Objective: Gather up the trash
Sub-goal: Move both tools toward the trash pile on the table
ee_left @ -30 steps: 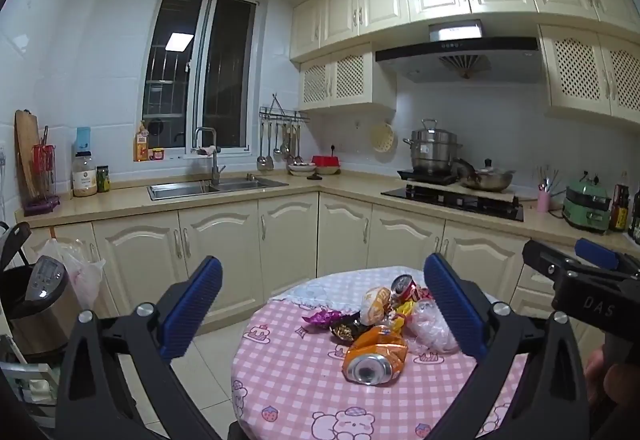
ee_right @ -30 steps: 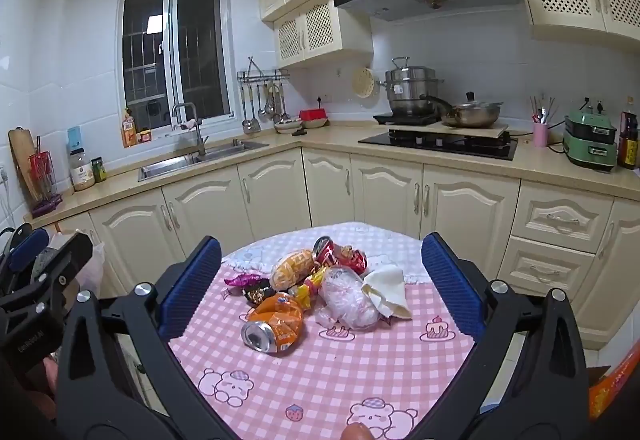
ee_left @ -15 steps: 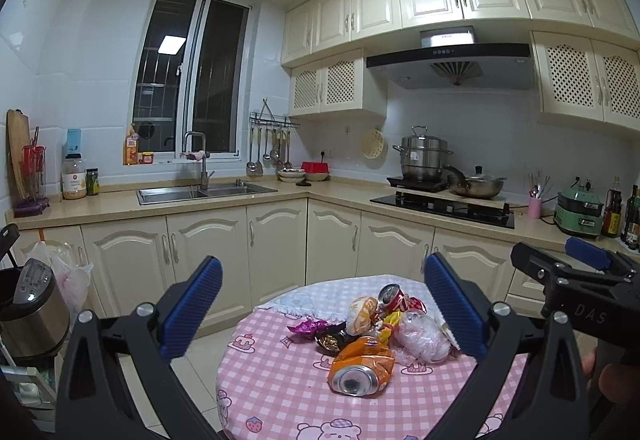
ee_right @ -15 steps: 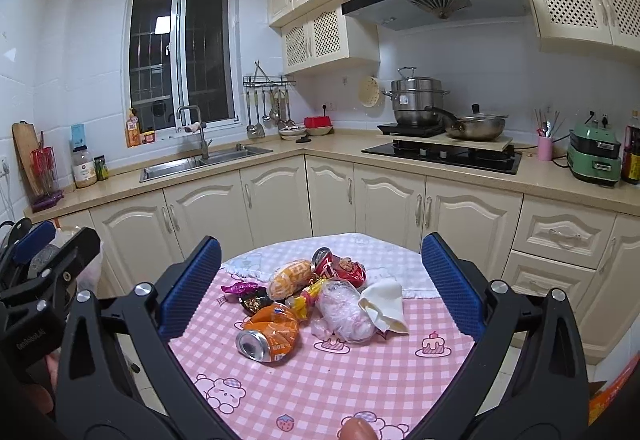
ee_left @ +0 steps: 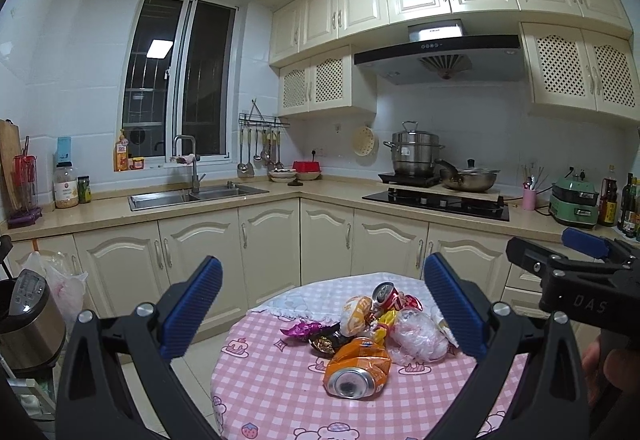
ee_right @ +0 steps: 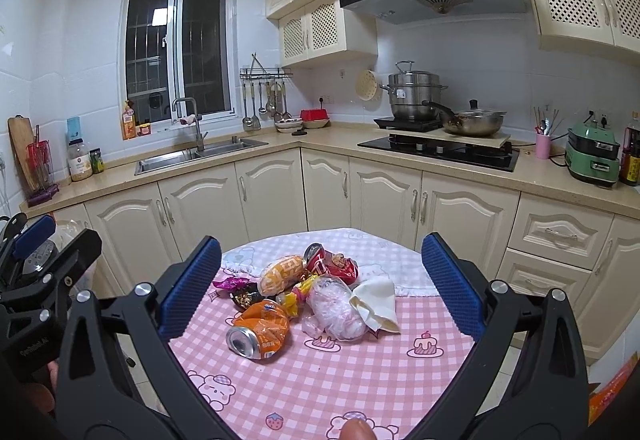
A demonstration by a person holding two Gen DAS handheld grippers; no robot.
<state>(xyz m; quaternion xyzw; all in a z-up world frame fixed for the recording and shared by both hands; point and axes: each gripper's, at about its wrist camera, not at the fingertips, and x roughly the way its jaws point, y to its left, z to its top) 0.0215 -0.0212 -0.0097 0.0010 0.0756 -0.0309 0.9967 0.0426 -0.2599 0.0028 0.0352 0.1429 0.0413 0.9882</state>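
A heap of trash lies on a round table with a pink checked cloth (ee_right: 320, 380). It holds a crushed orange can (ee_right: 258, 332) (ee_left: 358, 368), a crushed red can (ee_right: 330, 264) (ee_left: 386, 296), a clear plastic bag (ee_right: 336, 308) (ee_left: 418, 334), a yellow snack wrapper (ee_right: 282, 274), a purple foil wrapper (ee_right: 234, 284) and a white tissue (ee_right: 378, 302). My left gripper (ee_left: 320, 312) is open and empty, above and short of the heap. My right gripper (ee_right: 320, 284) is open and empty, its fingers either side of the heap but well short of it.
Cream kitchen cabinets run along the back with a sink (ee_right: 200, 155), a hob with pots (ee_right: 436, 147) and a green cooker (ee_right: 592, 155). A steel bin (ee_left: 28, 324) and a plastic bag (ee_left: 60, 284) stand on the floor at the left.
Both grippers have pulled back and tilted up a little, so the table and heap sit lower and smaller in both views. Both stay open. Nothing on the table has moved.
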